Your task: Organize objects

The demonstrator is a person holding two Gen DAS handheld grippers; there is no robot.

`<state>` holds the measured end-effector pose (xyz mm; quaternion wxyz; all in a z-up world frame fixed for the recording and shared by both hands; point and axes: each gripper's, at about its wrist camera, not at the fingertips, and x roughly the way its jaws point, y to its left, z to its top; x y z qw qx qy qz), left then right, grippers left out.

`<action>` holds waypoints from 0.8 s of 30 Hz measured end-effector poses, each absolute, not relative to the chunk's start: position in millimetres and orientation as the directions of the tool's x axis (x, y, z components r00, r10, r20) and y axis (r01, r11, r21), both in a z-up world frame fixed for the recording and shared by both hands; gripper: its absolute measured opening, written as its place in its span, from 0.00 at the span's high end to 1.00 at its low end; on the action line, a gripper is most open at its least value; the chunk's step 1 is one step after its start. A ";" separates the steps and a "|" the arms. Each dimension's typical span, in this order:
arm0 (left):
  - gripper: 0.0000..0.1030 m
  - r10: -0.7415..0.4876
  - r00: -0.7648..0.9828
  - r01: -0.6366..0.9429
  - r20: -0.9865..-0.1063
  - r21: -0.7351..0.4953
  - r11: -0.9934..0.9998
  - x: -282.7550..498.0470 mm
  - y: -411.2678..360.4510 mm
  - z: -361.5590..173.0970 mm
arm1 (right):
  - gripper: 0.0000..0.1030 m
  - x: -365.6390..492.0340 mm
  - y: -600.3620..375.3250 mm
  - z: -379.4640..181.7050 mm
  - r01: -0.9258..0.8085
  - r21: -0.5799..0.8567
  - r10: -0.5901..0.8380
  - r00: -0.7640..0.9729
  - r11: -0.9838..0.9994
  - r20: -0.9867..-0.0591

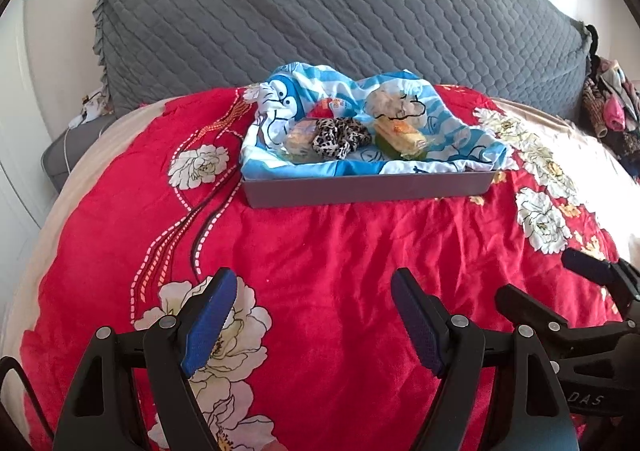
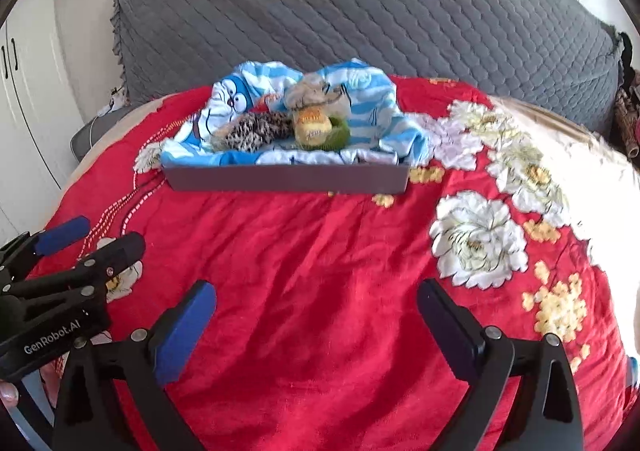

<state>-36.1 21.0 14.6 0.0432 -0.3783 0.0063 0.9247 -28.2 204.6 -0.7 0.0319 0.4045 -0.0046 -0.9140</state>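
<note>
I see the shallow grey rectangular tray (image 1: 368,189) on the far middle of the red floral bedspread (image 1: 340,251), its long axis running left to right, long side facing me. It holds a blue cartoon-print cloth (image 1: 440,155), a leopard-print scrunchie (image 1: 338,137) and yellow packets (image 1: 400,135). My left claw (image 1: 314,325) and right claw (image 2: 316,327) are spread, pinching nothing.
</note>
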 end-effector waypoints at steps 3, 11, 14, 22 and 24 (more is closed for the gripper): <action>0.22 0.075 -0.707 -0.083 -0.704 -0.023 -0.996 -37.7 20.8 11.0 | 0.02 -29.7 208.1 -7.2 0.039 0.041 -0.057 -0.661 -0.998 -0.748; 0.22 0.081 -0.704 -0.094 -0.706 -0.021 -0.995 -39.4 21.3 3.3 | 0.02 -31.4 207.8 -15.5 0.039 0.031 -0.049 -0.658 -0.999 -0.752; 0.22 0.082 -0.702 -0.088 -0.708 -0.028 -0.996 -40.7 19.7 0.4 | 0.02 -31.3 204.4 -18.1 0.051 0.020 -0.049 -0.656 -0.998 -0.753; 0.22 0.088 -0.696 -0.090 -0.713 -0.035 -0.995 -43.9 19.1 -9.9 | 0.02 -32.9 201.3 -21.5 0.054 0.011 -0.043 -0.656 -0.999 -0.753; 0.22 0.091 -0.698 -0.097 -0.710 -0.032 -0.995 -43.9 21.1 -11.3 | 0.02 -33.4 201.9 -22.4 0.052 0.014 -0.045 -0.657 -0.999 -0.753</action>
